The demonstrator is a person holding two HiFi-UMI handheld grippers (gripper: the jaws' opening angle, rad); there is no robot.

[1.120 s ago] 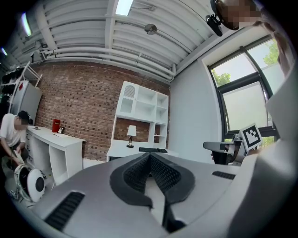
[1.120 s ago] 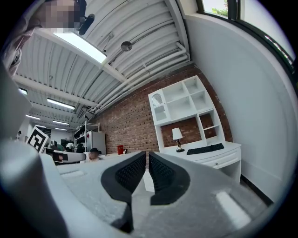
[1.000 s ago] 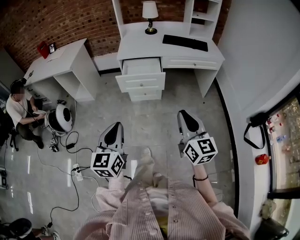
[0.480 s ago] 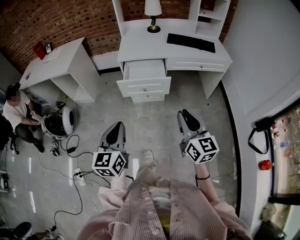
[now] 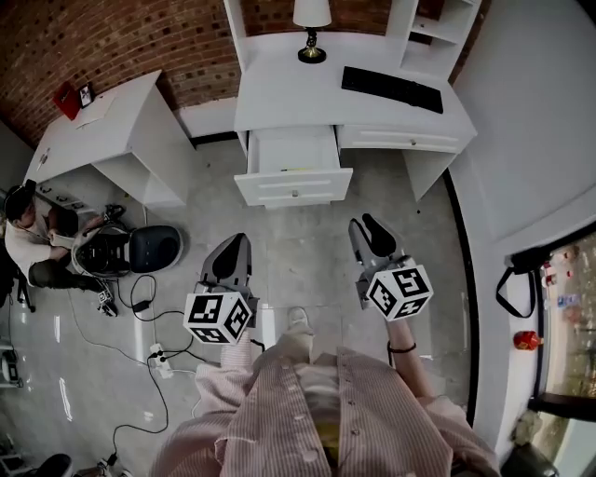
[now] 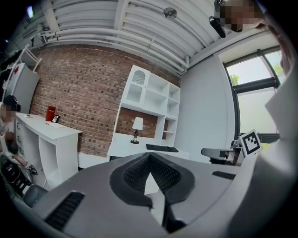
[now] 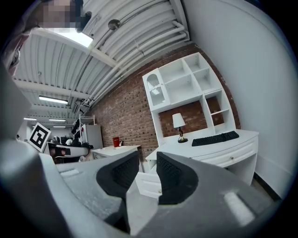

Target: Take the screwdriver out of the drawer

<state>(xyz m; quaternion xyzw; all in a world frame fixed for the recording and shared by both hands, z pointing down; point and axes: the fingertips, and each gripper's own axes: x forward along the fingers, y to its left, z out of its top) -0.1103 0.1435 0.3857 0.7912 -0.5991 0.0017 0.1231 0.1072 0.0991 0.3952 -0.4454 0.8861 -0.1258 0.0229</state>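
Observation:
The white desk [image 5: 307, 84] stands ahead, its top left drawer [image 5: 294, 187] pulled open. A thin pale yellowish thing [image 5: 296, 170] lies inside; it is too small to tell as the screwdriver. Both grippers hang over the grey floor, well short of the desk. My left gripper [image 5: 234, 244] is shut, pads meeting at the tips [image 6: 149, 160], with nothing in it. My right gripper [image 5: 370, 225] is open; its jaws have just been opening and the gap [image 7: 148, 165] holds nothing. The drawer [image 7: 148, 185] shows through that gap.
A lamp [image 5: 311, 28] and a black keyboard [image 5: 391, 88] sit on the desk. A second white desk [image 5: 102, 126] stands at the left, with a seated person [image 5: 28, 244] and a dark chair [image 5: 140, 250] beside it. Cables and a power strip [image 5: 155, 352] lie on the floor left of my feet.
I have walked toward the desk, so it and the open drawer sit nearer and lower in the head view. Both grippers came along, level. The drawer's inside now shows.

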